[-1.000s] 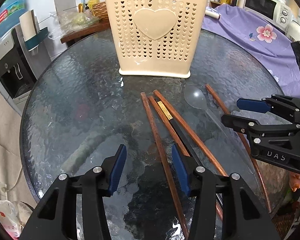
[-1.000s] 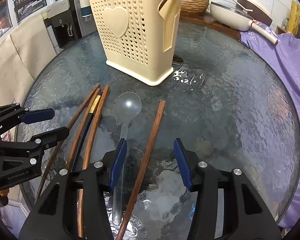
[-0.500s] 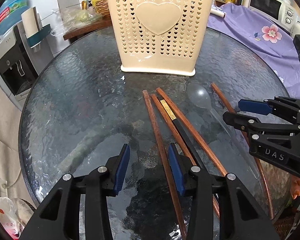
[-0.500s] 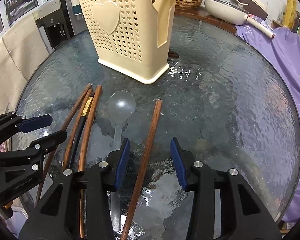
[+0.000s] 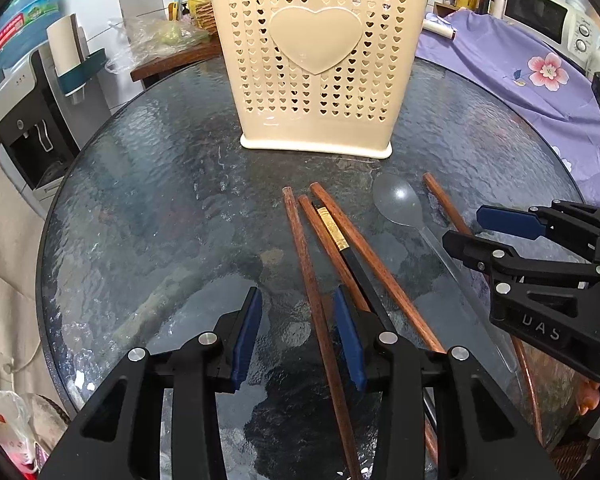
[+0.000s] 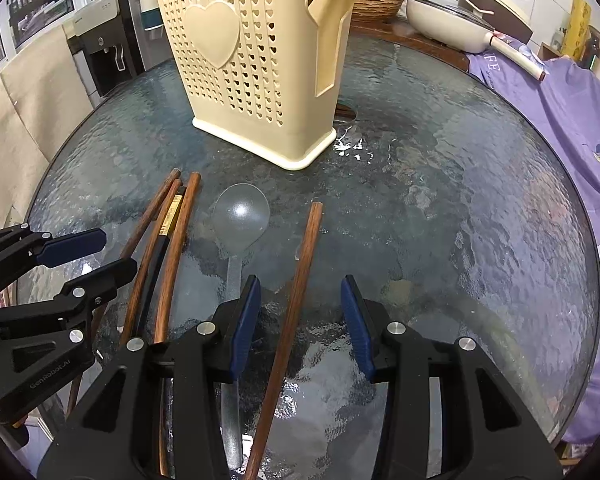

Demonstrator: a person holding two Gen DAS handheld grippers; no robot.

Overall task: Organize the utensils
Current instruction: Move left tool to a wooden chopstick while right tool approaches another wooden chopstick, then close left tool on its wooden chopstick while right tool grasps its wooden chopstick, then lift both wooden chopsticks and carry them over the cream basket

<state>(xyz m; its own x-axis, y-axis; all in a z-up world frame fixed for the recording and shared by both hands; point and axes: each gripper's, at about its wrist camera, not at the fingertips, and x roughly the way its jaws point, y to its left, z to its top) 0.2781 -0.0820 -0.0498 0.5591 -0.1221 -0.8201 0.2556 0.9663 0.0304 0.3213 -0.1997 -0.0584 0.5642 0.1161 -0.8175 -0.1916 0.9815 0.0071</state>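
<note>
Left wrist | round glass table (image 5: 148, 200) | water dispenser (image 5: 28, 120) | microwave (image 5: 548, 12)

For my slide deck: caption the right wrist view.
Right claw, open, straddles a lone wooden chopstick on the glass table, beside a clear plastic spoon and cream utensil holder.

The cream holder (image 5: 318, 72) had heart-shaped holes and a raised heart. Reddish-brown chopsticks (image 5: 306, 256) lay by a black one (image 5: 362, 276) with a gold band. The spoon (image 6: 240, 216) looked clear, perhaps greyish. The purple cloth (image 5: 512, 76) bore pink flowers.
</note>
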